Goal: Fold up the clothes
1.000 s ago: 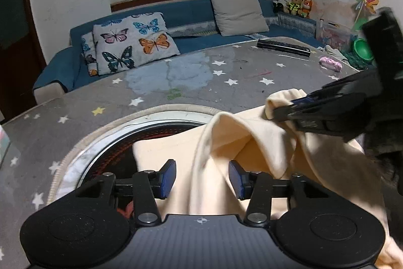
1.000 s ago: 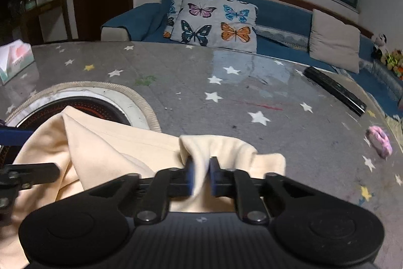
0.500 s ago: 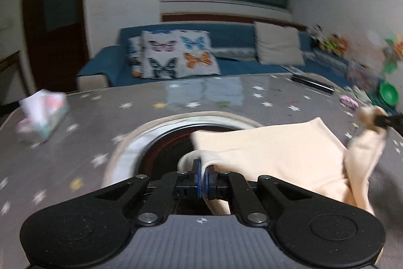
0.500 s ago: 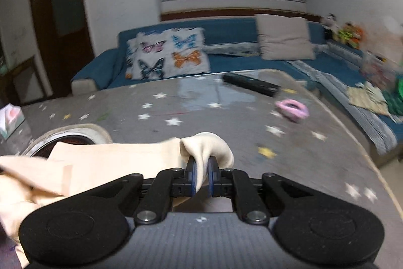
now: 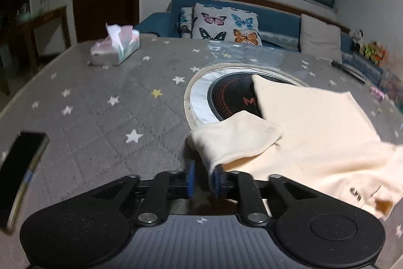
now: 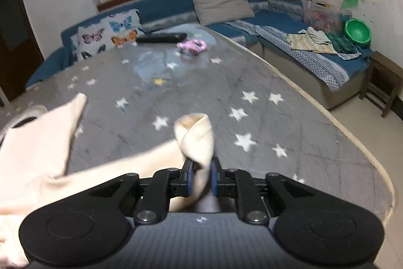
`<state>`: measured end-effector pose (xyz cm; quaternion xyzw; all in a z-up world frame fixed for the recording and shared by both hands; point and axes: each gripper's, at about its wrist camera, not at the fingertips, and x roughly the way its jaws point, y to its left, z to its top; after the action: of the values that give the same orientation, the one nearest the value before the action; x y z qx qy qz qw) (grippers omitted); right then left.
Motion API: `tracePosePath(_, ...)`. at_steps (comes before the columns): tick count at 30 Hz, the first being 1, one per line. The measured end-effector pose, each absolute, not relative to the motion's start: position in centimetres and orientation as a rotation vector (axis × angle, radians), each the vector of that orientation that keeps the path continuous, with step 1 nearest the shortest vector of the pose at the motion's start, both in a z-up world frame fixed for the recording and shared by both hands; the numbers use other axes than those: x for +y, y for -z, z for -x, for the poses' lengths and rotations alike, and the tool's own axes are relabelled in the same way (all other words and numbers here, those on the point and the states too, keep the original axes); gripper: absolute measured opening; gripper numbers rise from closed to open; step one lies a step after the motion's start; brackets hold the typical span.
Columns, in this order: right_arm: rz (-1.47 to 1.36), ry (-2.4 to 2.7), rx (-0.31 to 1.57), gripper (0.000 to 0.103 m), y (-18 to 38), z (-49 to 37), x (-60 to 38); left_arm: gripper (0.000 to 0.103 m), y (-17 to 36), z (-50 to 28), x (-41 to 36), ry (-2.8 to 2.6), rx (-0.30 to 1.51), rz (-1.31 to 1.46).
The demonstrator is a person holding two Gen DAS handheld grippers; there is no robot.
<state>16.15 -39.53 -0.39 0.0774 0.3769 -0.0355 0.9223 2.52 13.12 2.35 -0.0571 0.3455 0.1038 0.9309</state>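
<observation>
Upper left of my left view I see a tissue box (image 5: 114,47), a dark phone (image 5: 19,175) at lower left. My right view shows a pink toy (image 6: 192,45) beside a black remote (image 6: 161,38), upper centre.

Each gripper (image 5: 202,180) (image 6: 200,177) is matte black, with blue finger pads, silver screws and a ribbed grey body.

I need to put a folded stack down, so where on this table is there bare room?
Free: the starred table between the tissue box, the phone and the round burner; also the stretch in the right wrist view between the cream garment and the table's right edge. Crowded: around the burner, where the garment lies, and the far end by the remote and pink toy.
</observation>
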Motion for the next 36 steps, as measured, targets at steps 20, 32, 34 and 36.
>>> tracePosePath(20,-0.035,0.124,0.793,0.061,1.9,-18.4,-39.8,0.043,-0.7,-6.2,13.2,-0.378,0.678,-0.075)
tracePosePath(32,-0.009,0.139,0.791,0.064,1.9,-18.6,-39.4,0.037,-3.6,-2.7,14.5,-0.290,0.605,0.013)
tracePosePath(34,-0.012,0.141,0.792,0.064,1.9,-18.7,-39.4,0.038,-3.5,-3.4,12.2,-0.191,0.613,-0.029)
tracePosePath(36,-0.012,0.140,0.793,0.064,1.9,-18.6,-39.4,0.039,-3.2,-4.4,10.0,-0.110,0.626,-0.057)
